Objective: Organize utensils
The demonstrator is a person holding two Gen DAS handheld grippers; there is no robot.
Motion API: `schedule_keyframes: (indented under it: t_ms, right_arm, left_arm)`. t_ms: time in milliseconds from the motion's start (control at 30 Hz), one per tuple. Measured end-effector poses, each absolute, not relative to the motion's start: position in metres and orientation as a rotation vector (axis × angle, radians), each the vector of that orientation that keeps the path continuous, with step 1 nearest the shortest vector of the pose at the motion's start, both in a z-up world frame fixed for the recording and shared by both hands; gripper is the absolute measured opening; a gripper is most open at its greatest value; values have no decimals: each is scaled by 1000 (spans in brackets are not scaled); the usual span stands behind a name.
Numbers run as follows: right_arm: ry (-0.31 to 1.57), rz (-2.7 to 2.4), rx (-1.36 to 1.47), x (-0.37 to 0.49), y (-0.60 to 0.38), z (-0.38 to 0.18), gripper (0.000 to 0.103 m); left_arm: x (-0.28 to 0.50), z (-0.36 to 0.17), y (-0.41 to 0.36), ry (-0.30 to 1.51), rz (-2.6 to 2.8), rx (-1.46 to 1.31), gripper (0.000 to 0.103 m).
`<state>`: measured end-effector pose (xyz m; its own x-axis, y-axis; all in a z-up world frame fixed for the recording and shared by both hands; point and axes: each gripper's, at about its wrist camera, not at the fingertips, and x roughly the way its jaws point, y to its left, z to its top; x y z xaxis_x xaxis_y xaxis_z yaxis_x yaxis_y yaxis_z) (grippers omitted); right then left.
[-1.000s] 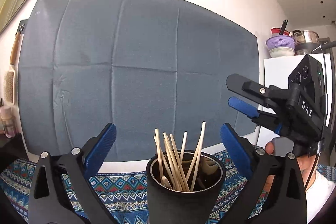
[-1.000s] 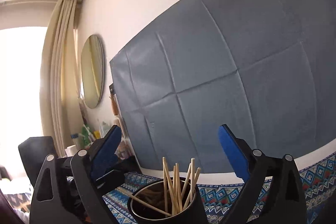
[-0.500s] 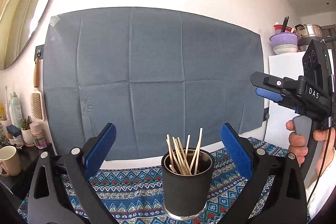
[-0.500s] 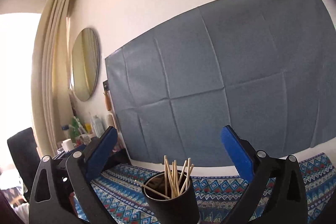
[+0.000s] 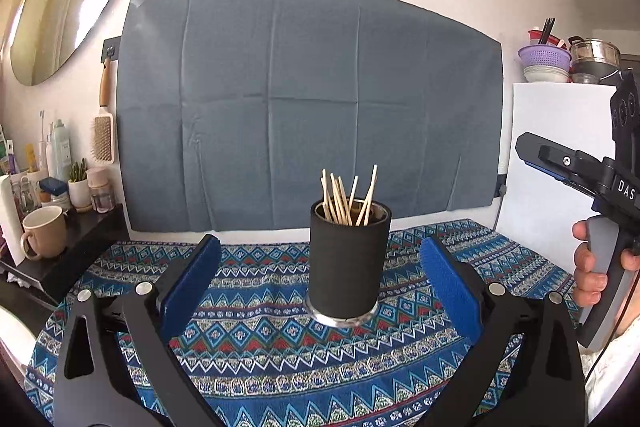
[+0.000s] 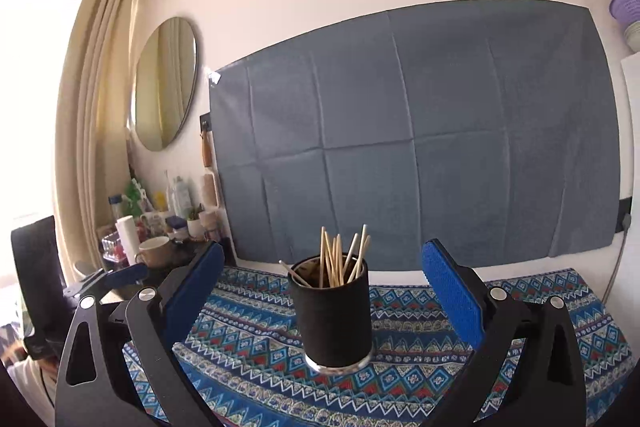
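Note:
A black cylindrical holder [image 5: 347,265] [image 6: 331,319] stands upright on the patterned blue tablecloth [image 5: 280,351] [image 6: 408,363]. Several pale wooden chopsticks [image 5: 345,198] [image 6: 340,259] stick out of its top. My left gripper [image 5: 318,285] is open, with the holder standing beyond its blue pads and nothing between them. My right gripper [image 6: 320,291] is also wide open and empty, the holder just past its fingertips. In the left wrist view the right gripper [image 5: 532,153] shows at the right edge, held by a hand [image 5: 588,267]. The left gripper's blue fingertip [image 6: 124,274] shows at the left of the right wrist view.
A grey cloth [image 5: 308,99] hangs on the wall behind the table. A dark side shelf [image 5: 76,235] at left carries a beige mug [image 5: 42,233], bottles and a small plant. A white fridge [image 5: 560,155] with bowls on top stands at right. An oval mirror [image 6: 166,83] hangs by the curtain.
Both grippers have drawn back from the holder, which now looks smaller and stands fully in view on the tablecloth. The right gripper has shifted toward the right edge of the left wrist view.

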<state>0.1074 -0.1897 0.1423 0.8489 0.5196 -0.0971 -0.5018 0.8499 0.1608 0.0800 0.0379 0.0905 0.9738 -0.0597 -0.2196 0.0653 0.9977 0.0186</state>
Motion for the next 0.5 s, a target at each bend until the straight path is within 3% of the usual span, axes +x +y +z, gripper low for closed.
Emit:
schedule_keyframes:
  t_ms: [500]
  right_arm:
    - [300, 424, 9, 82, -166, 46, 95]
  left_arm:
    - [75, 18, 36, 388, -56, 23, 97]
